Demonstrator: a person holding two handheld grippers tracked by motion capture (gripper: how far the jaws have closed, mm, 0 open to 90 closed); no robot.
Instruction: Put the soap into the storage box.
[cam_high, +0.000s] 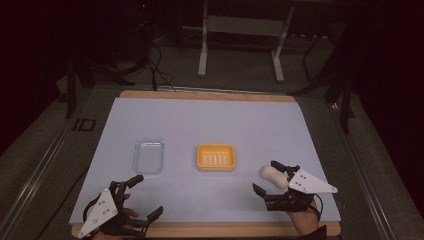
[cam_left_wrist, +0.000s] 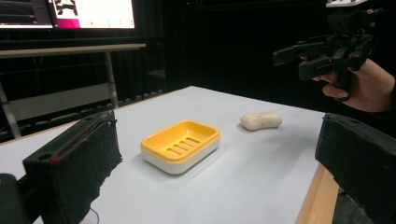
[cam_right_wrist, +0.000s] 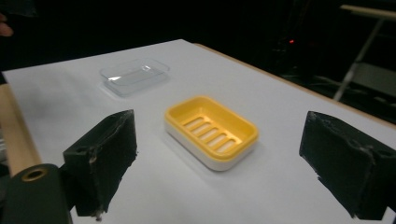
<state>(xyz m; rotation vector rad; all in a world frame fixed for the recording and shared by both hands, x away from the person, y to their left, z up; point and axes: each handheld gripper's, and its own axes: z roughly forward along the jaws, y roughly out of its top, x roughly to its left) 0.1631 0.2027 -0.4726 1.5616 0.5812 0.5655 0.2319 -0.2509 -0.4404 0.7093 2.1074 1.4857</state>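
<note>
A yellow soap dish (cam_high: 216, 157) with a slotted insert and white base sits at the middle of the white mat (cam_high: 210, 120). A pale bar of soap (cam_high: 271, 175) lies on the mat to its right, also seen past the dish in the left gripper view (cam_left_wrist: 260, 120). My right gripper (cam_high: 264, 175) is open, and the left gripper view shows it held in the air above the soap (cam_left_wrist: 289, 63). My left gripper (cam_high: 146, 196) is open with nothing between its jaws near the front left edge. Both gripper views look at the soap dish (cam_right_wrist: 211, 131).
A clear plastic lid or tray (cam_high: 148, 156) lies left of the dish, also seen in the right gripper view (cam_right_wrist: 134, 74). The wooden table edge (cam_high: 210, 230) runs along the front. A metal frame (cam_high: 240, 30) stands beyond the table, and a lit monitor (cam_left_wrist: 93, 13) is in the background.
</note>
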